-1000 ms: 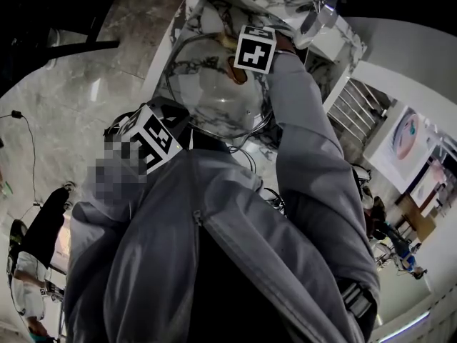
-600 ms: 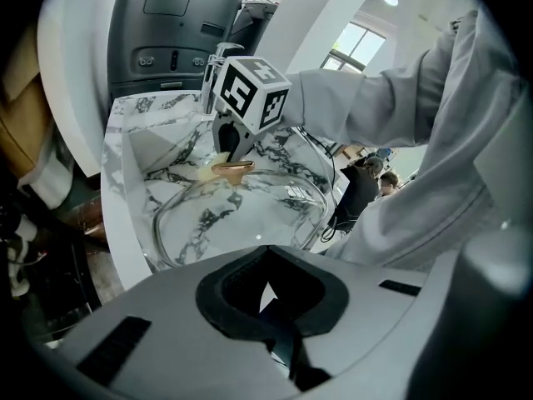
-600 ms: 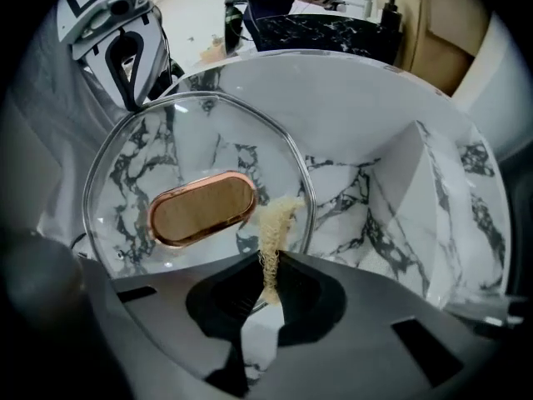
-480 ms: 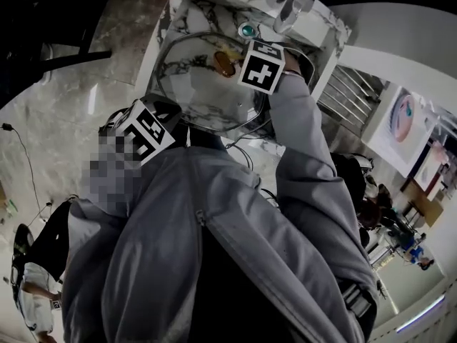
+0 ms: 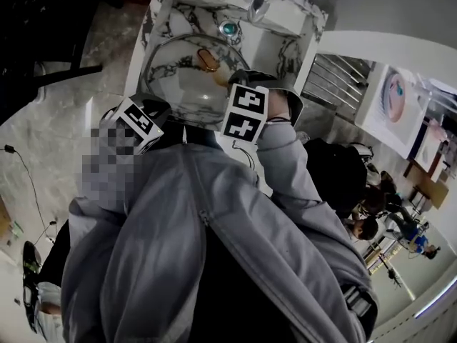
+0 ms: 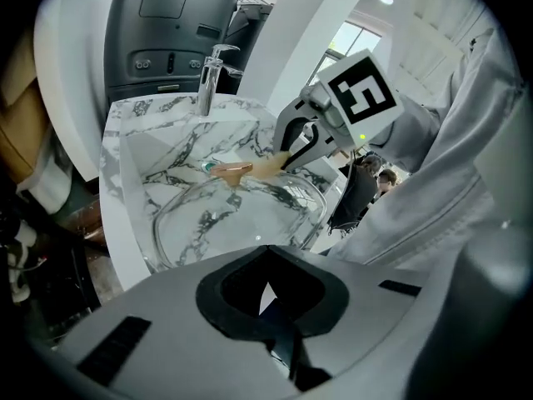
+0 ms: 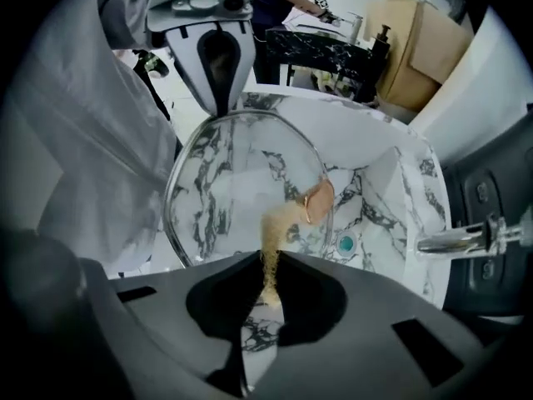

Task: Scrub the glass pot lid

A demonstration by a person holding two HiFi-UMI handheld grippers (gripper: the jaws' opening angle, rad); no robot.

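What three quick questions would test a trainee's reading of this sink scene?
1. True or false: the left gripper is clamped on the rim of the glass pot lid.
2. What is pinched in the right gripper? A) a tan scrubber B) a bottle C) nothing
3. Fill in: the lid is held over the marble ____.

Key: 1 true; 2 A; 3 sink.
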